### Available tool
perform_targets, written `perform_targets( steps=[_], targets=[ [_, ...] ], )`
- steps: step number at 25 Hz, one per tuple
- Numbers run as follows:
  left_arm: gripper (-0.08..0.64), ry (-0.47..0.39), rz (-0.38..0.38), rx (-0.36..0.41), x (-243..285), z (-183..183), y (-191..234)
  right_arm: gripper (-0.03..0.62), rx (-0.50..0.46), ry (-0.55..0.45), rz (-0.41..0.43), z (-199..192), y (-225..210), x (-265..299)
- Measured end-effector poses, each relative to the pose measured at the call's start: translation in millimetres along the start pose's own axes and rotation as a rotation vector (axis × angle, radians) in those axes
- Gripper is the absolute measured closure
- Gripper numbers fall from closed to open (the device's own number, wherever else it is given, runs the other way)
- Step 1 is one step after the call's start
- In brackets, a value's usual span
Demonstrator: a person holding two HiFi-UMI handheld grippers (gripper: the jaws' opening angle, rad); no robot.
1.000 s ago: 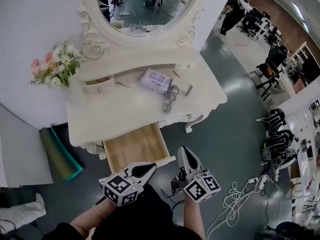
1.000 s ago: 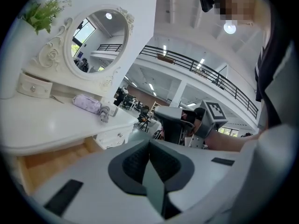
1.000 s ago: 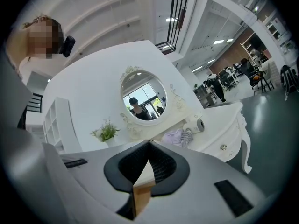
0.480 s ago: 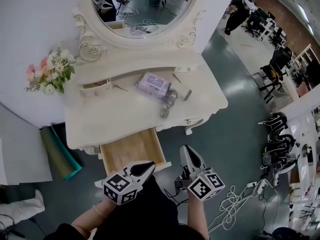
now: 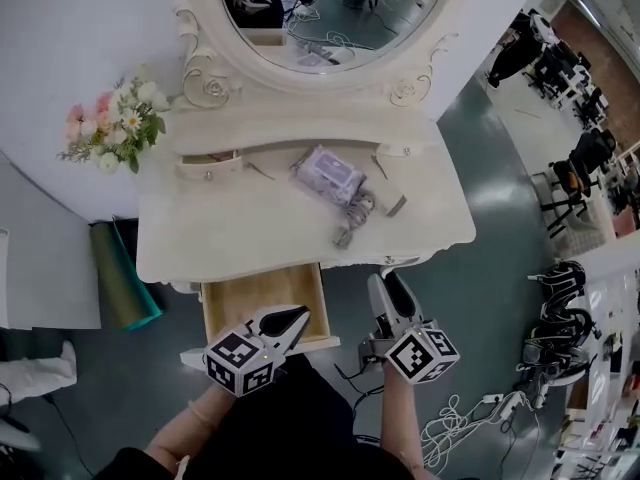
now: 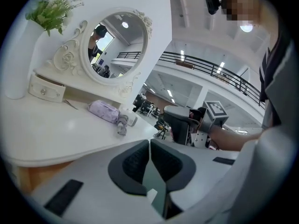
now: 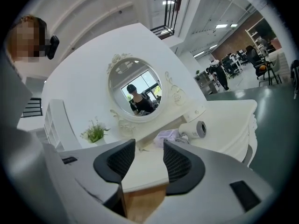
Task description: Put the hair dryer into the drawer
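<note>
Step in hand, by the look of it: reaching for the hair dryer, not yet touched.

Start from the bench (image 5: pixel 220 243), directly beyond the drawer (image 5: pixel 262 303). Drawer already pulled out, the visible part of its wooden bottom bare, so room enough. On the bench beyond the drawer and to its right, a purple pouch (image 5: pixel 328 173). Further right of the drawer, just beside the pouch, the white hair dryer (image 7: pixel 192 128), with its cord (image 5: pixel 355 213) bunched on the side nearer the drawer.

Right gripper (image 5: pixel 392 280) just right of the drawer, short of the bench edge, jaws opening with nothing between them. Left gripper (image 5: pixel 300 315) over the drawer's front edge, jaws closed on nothing.

Open the right jaws wide before going in. Come over the bench edge and take the dryer across its body, not by the nozzle. Mind the cord: likely to trail and catch on the drawer front unless gathered, perhaps with the left gripper. Keep clear of the pouch.

Hard to make out: in the head view, dryer white on white, outline and handle unclear. Only the grey nozzle end plain, in the right gripper view. Cannot tell whether cord and pouch touch. Front of the drawer hidden under the left gripper.
</note>
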State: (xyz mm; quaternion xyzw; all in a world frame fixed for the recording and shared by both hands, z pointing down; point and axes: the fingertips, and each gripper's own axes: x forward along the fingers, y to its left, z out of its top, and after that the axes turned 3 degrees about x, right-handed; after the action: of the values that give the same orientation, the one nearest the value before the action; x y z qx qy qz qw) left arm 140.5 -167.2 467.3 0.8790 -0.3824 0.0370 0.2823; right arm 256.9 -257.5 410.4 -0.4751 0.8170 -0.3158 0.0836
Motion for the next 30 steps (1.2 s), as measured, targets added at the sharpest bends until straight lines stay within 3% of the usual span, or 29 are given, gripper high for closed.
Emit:
perform_targets(
  steps=[6, 9, 12, 30],
  targets=[
    [0.528, -0.023, 0.086, -0.041, 8.9, 5.9, 20.5, 0.359, -0.001, 0.038, -0.019, 6.0, -22.0, 43.6],
    [0.528, -0.048, 0.131, -0.048, 12.7, 13.1, 32.3, 0.234, -0.015, 0.088, -0.038, 1.0, -33.9, 69.0],
    [0.528, -0.070, 0.169, -0.070, 18.1, 17.5, 41.2, 0.187, -0.030, 0.129, -0.041, -4.6, -43.9, 87.8],
    [0.528, -0.066, 0.271, -0.143, 39.3, 20.9, 80.8, 0.144, -0.073, 0.275, -0.113, -43.6, -98.6, 180.0]
  ],
)
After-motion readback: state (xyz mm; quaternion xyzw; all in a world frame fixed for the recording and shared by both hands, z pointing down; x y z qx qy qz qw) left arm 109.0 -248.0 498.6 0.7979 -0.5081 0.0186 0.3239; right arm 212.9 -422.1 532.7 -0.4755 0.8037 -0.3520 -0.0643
